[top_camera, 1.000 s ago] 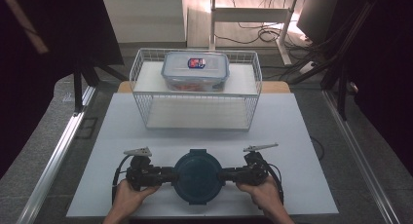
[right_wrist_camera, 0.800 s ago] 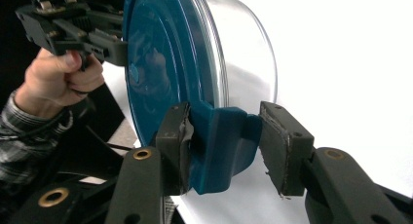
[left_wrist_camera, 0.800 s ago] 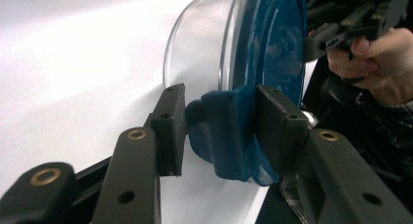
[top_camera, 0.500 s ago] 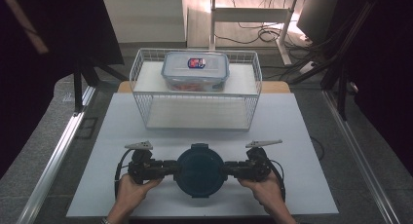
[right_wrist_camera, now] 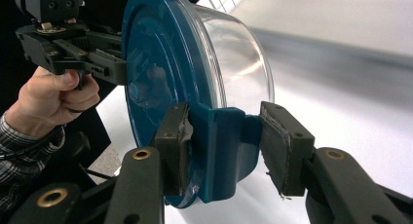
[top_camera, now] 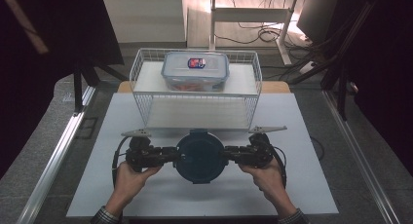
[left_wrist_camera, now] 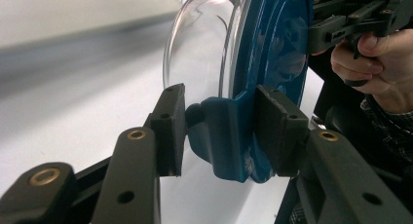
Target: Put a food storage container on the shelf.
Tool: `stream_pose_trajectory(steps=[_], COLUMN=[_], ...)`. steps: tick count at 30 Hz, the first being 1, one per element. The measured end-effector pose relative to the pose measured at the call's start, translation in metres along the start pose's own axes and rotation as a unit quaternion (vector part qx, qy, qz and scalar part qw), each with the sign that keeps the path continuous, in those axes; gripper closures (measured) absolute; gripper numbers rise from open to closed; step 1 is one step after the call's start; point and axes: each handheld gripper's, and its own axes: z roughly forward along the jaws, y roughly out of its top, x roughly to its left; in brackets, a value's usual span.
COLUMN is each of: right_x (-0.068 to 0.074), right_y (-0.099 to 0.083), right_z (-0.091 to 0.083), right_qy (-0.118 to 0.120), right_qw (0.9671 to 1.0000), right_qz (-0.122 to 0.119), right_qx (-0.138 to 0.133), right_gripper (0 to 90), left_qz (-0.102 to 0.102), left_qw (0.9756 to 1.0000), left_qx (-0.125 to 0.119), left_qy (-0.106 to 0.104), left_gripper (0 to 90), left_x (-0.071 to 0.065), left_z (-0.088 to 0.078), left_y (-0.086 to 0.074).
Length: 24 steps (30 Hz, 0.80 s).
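The left gripper (top_camera: 171,156) is clamped on a blue side latch of a round container (top_camera: 199,157), and the right gripper (top_camera: 230,155) is clamped on the latch at the opposite side, so the container is held between the two, above the white table (top_camera: 302,185). Each gripper is held by a hand, the left hand (top_camera: 127,177) and the right hand (top_camera: 265,174), both coming in from the near edge.

In the left gripper view, the left gripper (left_wrist_camera: 221,131) is seen with one pad pressed on the blue lid (left_wrist_camera: 272,63) side of the latch and the other on the side toward the clear bowl (left_wrist_camera: 204,48). In the right gripper view, the right gripper (right_wrist_camera: 226,148) is seen gripping its latch in the same way, with the lid to its left and the clear bowl to its right; the other gripper and its hand (right_wrist_camera: 53,100) are seen beyond the lid.

Beyond the grippers, a white wire basket (top_camera: 146,104) is seen on the table. On top of it, a clear rectangular box (top_camera: 195,70) with a labelled lid is seen, well apart from the held container.
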Motion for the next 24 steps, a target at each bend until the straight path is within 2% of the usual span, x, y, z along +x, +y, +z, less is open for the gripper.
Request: stream_pose_trajectory(steps=[8,13,24], right_x=[0.002,0.003,0.014], right_y=[0.024,0.04,0.089], right_z=[-0.005,-0.009,-0.023], right_qy=[0.0,0.002,-0.006], right_qw=[0.9999,0.9998,0.999], right_qz=[-0.008,-0.01,-0.024], right_qx=[-0.008,-0.018,-0.036], right_gripper=[55.6,55.6,55.7], left_qz=[0.005,0.018,0.028], left_qw=[0.9999,0.9997,0.9991], left_qx=[-0.007,-0.015,-0.031], left_qy=[0.005,0.009,0.009], left_gripper=[56.5,56.3,56.4], left_x=[-0.001,-0.003,-0.005], left_z=[-0.007,-0.013,-0.031], left_y=[0.024,0.043,0.092])
